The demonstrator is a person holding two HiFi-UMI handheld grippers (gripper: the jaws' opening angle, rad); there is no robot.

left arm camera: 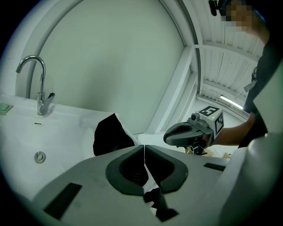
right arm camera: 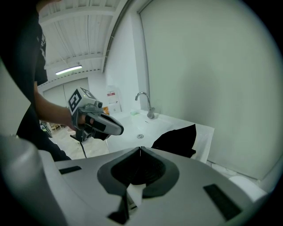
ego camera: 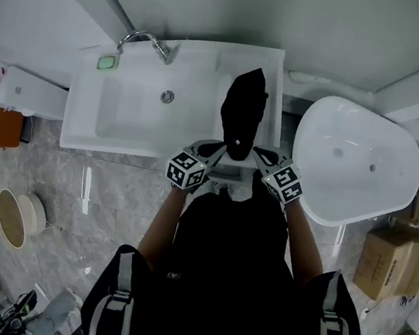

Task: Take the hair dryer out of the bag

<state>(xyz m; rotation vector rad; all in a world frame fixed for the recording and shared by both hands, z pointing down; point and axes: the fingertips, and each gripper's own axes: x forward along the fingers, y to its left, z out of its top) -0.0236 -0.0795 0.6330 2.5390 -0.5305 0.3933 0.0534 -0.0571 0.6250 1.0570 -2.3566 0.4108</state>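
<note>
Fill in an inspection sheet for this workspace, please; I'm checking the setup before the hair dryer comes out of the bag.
Surface: white sink, nothing seen in its basin.
Job's things: black bag lies on the sink's right ledge; hair dryer not visible.
Clutter: green pad at the back left corner, beside the faucet.
Grippers: left gripper and right gripper both have jaws together, near the bag's near end; nothing clearly held.
Cables: thin dark cable hangs below the left gripper.
Surroundings: white tub to the right, cardboard boxes beyond it, tiled floor.
</note>
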